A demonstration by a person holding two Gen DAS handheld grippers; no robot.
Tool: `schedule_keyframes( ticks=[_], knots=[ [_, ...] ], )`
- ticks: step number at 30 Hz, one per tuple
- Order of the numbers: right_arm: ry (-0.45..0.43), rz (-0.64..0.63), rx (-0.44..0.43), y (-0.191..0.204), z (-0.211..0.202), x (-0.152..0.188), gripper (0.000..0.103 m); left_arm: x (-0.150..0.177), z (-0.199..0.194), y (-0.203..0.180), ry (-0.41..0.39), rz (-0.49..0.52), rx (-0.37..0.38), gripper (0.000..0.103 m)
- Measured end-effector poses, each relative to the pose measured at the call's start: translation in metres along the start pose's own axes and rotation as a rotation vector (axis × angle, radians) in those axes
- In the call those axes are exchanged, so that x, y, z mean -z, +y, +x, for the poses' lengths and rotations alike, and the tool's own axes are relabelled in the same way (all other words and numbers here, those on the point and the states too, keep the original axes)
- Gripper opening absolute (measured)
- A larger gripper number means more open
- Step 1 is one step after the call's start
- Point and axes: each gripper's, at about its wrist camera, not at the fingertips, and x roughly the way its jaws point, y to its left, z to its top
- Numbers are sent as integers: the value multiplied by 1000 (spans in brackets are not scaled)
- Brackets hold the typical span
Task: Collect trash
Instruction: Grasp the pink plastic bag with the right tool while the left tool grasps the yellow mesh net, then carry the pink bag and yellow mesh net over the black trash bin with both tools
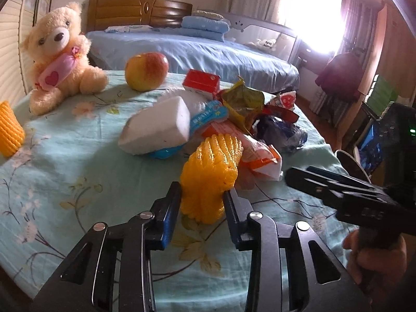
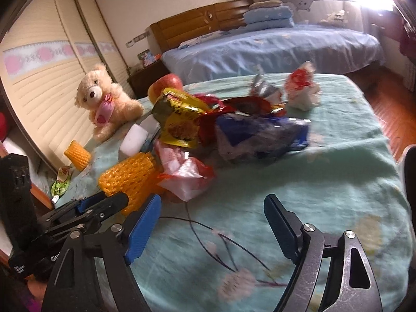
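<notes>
A heap of trash lies mid-table on the green floral cloth (image 1: pixel 65 156): a white foam block (image 1: pixel 158 127), a yellow snack bag (image 1: pixel 241 98), a blue-grey plastic bag (image 2: pixel 260 135), a red-white wrapper (image 2: pixel 187 176) and a crumpled wrapper (image 2: pixel 301 88). My left gripper (image 1: pixel 202 195) is shut on an orange foam fruit net (image 1: pixel 210 171) at the heap's near edge; the net also shows in the right wrist view (image 2: pixel 130 174). My right gripper (image 2: pixel 212 223) is open and empty, low over bare cloth just in front of the heap.
A teddy bear (image 1: pixel 59 57) and an apple (image 1: pixel 147 71) sit at the table's far left. A second orange net (image 2: pixel 78 154) and a green pouch (image 2: pixel 61 182) lie near the left edge. A red carton (image 1: pixel 201 83) stands behind the heap. A bed (image 1: pixel 208 52) stands beyond.
</notes>
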Motion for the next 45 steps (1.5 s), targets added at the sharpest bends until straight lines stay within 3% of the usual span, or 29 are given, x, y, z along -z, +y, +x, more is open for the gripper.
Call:
schedule_keyframes(
  ticks=[7,10,15,23,45],
  knots=[
    [55,-29,-48,13,34,-10,73,1,-2,11,3,-21,-18,29],
    [79,-38,-67,16,41,-10,46,3,-1,11,7,-19,-24,29],
    [60,-32,-98,14,32,-6,32,2,-4,4,5,-8,-14,28],
    [32,19,-79,-6,-3,10,30,7,-7,-28,17,35,50,28],
    [-98,187,107,-105,-103,45,30,3,13,-134,58,182,201,28]
  ],
)
